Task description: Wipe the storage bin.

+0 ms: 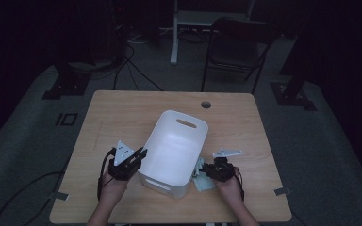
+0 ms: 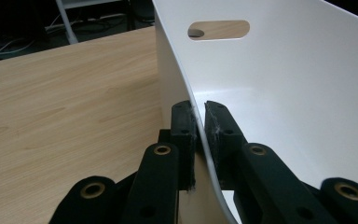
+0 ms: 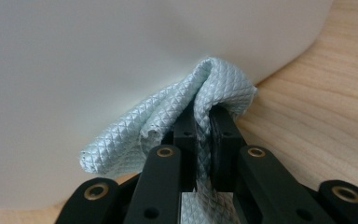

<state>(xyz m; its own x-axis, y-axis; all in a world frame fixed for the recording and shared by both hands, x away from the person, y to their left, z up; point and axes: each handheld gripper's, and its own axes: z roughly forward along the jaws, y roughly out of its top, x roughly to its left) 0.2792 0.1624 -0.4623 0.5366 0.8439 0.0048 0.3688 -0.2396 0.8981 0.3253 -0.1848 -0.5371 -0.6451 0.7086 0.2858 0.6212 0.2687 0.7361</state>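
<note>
1. A white plastic bin [image 1: 174,150] with rounded corners and an oval handle slot [image 1: 186,124] in its far end wall is seen on the wooden table [image 1: 122,113], set at a slant near the table's front half; its inside is bare
2. A pale blue cloth [image 1: 201,179] with a fine quilted diamond weave is found bunched on the table against the bin's right outer wall, near its front corner
3. The bin's left wall is pinched by the left gripper [image 2: 199,122]: one jaw is placed outside the thin rim, the other inside, both pressed tight on the plastic
4. A fold of the cloth is clamped by the right gripper [image 3: 204,122], and the fabric is pushed up against the bin's side
5. Both forearms are brought in from the table's front edge; the left hand [image 1: 111,181] is angled towards the bin, and the right hand [image 1: 229,184] is held low beside it
</note>
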